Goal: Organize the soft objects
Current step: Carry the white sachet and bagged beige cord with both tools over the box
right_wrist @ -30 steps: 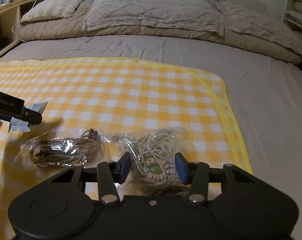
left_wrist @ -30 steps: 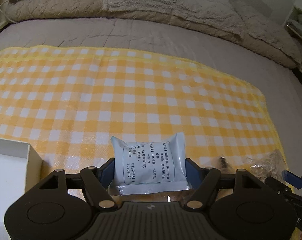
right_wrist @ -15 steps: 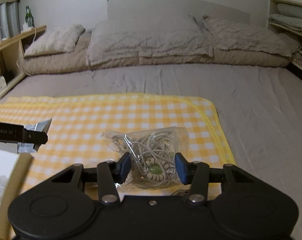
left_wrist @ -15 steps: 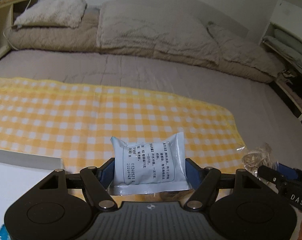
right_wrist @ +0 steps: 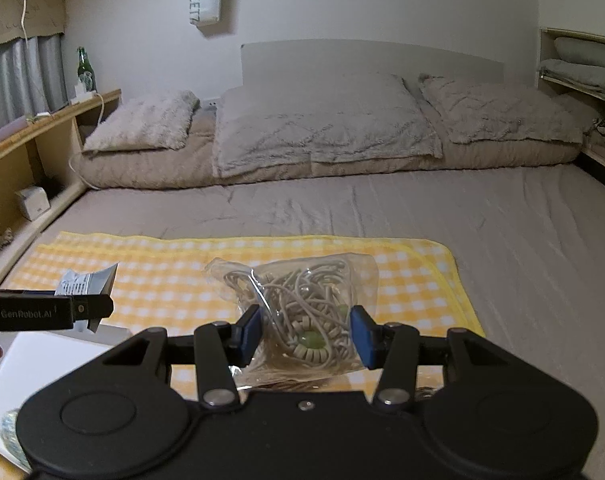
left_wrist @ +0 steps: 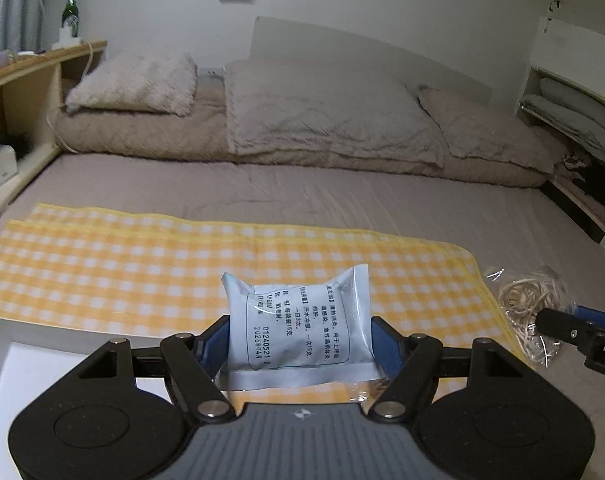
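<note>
My left gripper [left_wrist: 298, 340] is shut on a pale blue sealed packet [left_wrist: 298, 320] with dark printed text, held in the air above the yellow checked cloth [left_wrist: 142, 264]. My right gripper [right_wrist: 305, 334] is shut on a clear plastic bag of coiled white cable [right_wrist: 302, 312], also lifted off the cloth [right_wrist: 182, 268]. The cable bag shows at the right edge of the left wrist view [left_wrist: 530, 312], and the packet shows at the left of the right wrist view [right_wrist: 86, 284]. A white box [left_wrist: 6, 392] lies below my left gripper; it also shows in the right wrist view [right_wrist: 50, 364].
The cloth lies on a grey bed [right_wrist: 502, 232] with pillows [right_wrist: 322, 120] at the head. A wooden shelf [right_wrist: 34, 140] with a green bottle [right_wrist: 84, 68] runs along the left. Shelves with folded bedding [left_wrist: 574, 116] stand at the right.
Both grippers have risen with their loads and tilted up, so the headboard and wall came into view. The second cable bag on the cloth has dropped out of view.
</note>
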Motion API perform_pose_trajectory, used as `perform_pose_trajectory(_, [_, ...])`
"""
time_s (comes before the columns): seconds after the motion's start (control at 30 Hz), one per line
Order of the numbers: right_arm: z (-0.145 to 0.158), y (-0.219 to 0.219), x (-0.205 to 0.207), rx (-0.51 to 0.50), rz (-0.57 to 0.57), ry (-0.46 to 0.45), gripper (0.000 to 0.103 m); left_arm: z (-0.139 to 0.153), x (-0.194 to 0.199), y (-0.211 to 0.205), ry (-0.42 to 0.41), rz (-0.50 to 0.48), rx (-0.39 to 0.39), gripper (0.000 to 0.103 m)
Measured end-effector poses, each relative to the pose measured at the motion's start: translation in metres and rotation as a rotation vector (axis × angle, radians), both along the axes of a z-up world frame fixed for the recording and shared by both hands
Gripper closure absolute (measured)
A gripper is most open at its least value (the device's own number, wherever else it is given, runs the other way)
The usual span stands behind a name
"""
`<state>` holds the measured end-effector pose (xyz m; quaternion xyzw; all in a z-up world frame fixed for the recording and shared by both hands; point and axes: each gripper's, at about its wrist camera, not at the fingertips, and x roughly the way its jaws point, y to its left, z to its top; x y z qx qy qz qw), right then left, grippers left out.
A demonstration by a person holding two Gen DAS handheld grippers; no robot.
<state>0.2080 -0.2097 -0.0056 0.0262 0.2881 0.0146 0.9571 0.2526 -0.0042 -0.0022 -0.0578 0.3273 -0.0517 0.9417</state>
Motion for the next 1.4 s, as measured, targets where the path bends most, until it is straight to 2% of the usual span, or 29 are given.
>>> perform_pose_trajectory(0.23, [0.01, 0.038, -0.011, 0.044, 0.028, -0.017, 0.054, 0.005, -0.019, 0.034, -0.034, 0.009, 0.031, 0.03])
perform_pose_trajectory(0.37, [0.006, 0.062, -0.012, 0.067, 0.055, -0.011, 0.054, -0.004, -0.025, 0.055, -0.028, 0.018, 0.036, 0.03])
perform_pose_trajectory(0.57, [-0.005, 0.093, -0.002, 0.082, 0.083, 0.006, 0.054, -0.023, -0.021, 0.092, 0.009, 0.058, -0.001, 0.03])
perform_pose_trajectory(0.67, [-0.015, 0.106, 0.007, 0.094, 0.093, 0.033, 0.054, -0.031, -0.018, 0.109, 0.018, 0.091, 0.01, 0.03])
perform_pose_trajectory(0.9, [-0.04, 0.139, 0.036, 0.146, 0.13, 0.104, 0.054, -0.06, 0.001, 0.141, 0.082, 0.119, 0.017, 0.03])
perform_pose_trajectory(1.17, [-0.064, 0.183, 0.064, 0.201, 0.191, 0.187, 0.054, -0.105, 0.024, 0.161, 0.152, 0.088, 0.055, 0.03])
perform_pose_trajectory(1.4, [-0.083, 0.213, 0.083, 0.233, 0.228, 0.251, 0.054, -0.135, 0.03, 0.167, 0.215, 0.024, 0.12, 0.03])
